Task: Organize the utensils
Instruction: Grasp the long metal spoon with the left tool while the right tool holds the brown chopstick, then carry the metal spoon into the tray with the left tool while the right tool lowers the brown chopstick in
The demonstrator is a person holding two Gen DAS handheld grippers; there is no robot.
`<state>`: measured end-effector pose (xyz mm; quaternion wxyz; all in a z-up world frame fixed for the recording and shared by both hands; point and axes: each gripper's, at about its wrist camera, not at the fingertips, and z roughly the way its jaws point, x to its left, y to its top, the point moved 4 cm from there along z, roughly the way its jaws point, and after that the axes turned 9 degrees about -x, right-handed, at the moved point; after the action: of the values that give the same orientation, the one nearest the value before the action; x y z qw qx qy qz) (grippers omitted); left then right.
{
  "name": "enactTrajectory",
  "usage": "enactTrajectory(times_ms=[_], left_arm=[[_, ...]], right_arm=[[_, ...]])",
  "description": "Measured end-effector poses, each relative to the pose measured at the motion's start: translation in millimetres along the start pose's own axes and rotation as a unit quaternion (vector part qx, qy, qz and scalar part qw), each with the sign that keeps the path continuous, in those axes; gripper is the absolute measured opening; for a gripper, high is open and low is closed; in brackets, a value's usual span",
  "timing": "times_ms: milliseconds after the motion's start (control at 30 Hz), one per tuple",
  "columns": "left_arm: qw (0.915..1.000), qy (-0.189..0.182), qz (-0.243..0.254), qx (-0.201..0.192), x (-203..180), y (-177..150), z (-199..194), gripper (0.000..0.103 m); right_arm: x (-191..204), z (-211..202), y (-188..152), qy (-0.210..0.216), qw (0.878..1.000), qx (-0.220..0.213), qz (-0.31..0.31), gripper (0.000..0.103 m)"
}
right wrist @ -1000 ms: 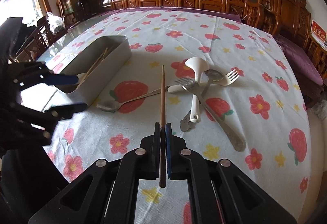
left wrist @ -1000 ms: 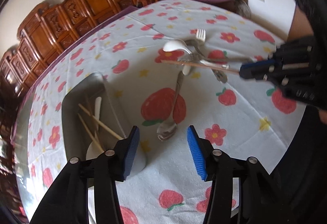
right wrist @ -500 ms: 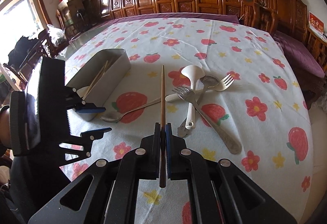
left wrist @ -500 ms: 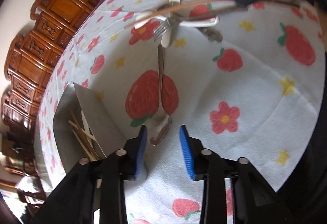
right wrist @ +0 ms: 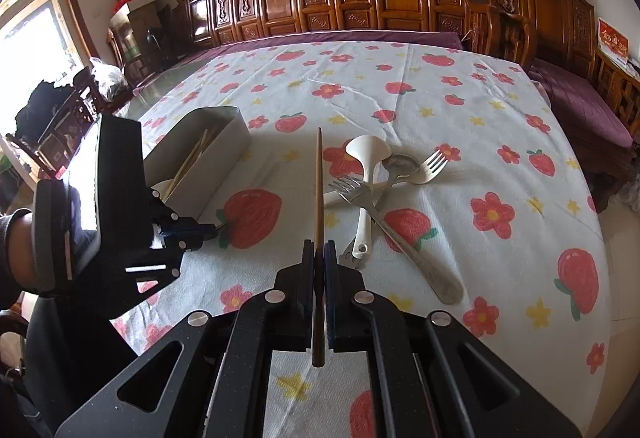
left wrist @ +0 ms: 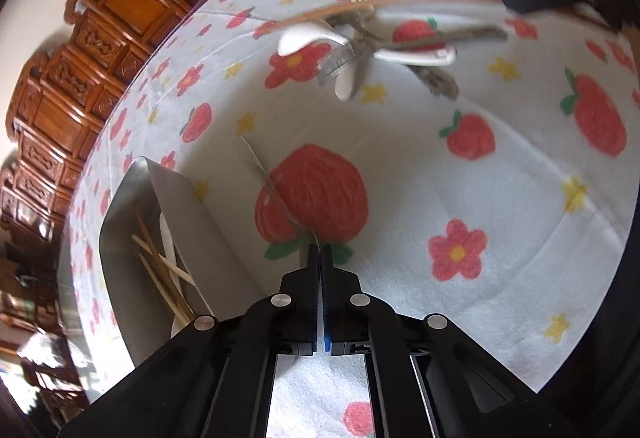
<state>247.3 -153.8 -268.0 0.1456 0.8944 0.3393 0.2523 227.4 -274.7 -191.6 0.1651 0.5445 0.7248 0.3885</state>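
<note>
Left wrist view shows the left gripper (left wrist: 320, 252), fingers just closed, pinching the metal spoon (left wrist: 276, 194), whose handle slants up beyond them. Swing it gently left to the steel tray (left wrist: 120, 238). The right gripper (right wrist: 319, 252) clamps a chopstick (right wrist: 318, 182).

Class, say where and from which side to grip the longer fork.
Take the fork by its handle end, from above, pinching across it: that end lies flat and clear on the cloth, while the tines overlap the white spoon.
</note>
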Motion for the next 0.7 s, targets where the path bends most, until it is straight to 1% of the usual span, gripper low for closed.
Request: enactTrajectory(times_ms=[67, 133, 333, 700], left_arm=[[0.9996, -0.013, -0.025, -0.011, 6, 3, -5, 0.0], [0.9987, -0.017, -0.043, -0.02, 10, 5, -9, 0.0], [0.9925, -0.029, -0.105, -0.055, 26, 10, -26, 0.0], [0.9812, -0.032, -0.16, -0.103, 45, 10, -58, 0.0]], right_arm=[[0, 0, 0, 0.0, 1.0, 0.0, 0.001, 0.006], [0, 0, 0, 0.0, 1.0, 0.001, 0.0, 0.006], [2, 2, -3, 0.0, 1.0, 0.003, -0.003, 0.006], [12, 3, -1, -0.002, 1.0, 0.0, -0.011, 0.006]])
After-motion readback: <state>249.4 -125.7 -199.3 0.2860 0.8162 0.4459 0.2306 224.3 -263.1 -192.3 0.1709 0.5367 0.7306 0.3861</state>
